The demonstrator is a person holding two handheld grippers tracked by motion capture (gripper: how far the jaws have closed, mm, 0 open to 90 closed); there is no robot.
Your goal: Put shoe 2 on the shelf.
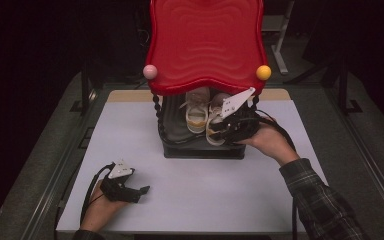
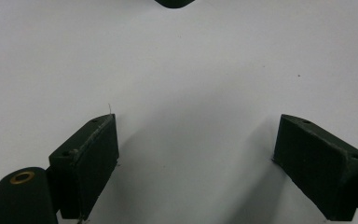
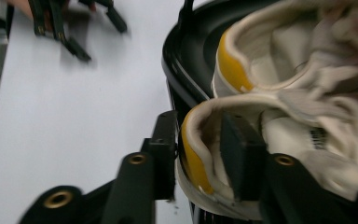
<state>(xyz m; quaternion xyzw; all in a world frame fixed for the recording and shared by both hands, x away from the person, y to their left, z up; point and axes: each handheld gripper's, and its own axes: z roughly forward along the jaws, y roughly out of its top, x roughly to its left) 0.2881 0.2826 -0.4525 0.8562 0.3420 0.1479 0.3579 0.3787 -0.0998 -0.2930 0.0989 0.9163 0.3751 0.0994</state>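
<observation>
Two white shoes with yellow heel patches stand side by side on the black lower tray [image 1: 177, 136] of a small rack. My right gripper [image 1: 219, 132] is at the heel of the right shoe [image 1: 215, 119]. In the right gripper view the right gripper [image 3: 198, 149] has one jaw outside the heel and one inside the shoe [image 3: 303, 135], shut on the heel collar. The other shoe [image 3: 270, 56] sits just beyond it. My left gripper [image 1: 141, 192] rests on the white table at the near left, open, with nothing between the jaws of the left gripper [image 2: 196, 154].
A red wavy-edged top [image 1: 205, 45] with a pink ball [image 1: 150, 71] and a yellow ball [image 1: 263, 72] at its corners overhangs the shoes on beaded posts. The white tabletop [image 1: 205, 190] ends in dark floor on all sides. The left gripper [image 3: 74, 32] also appears far off.
</observation>
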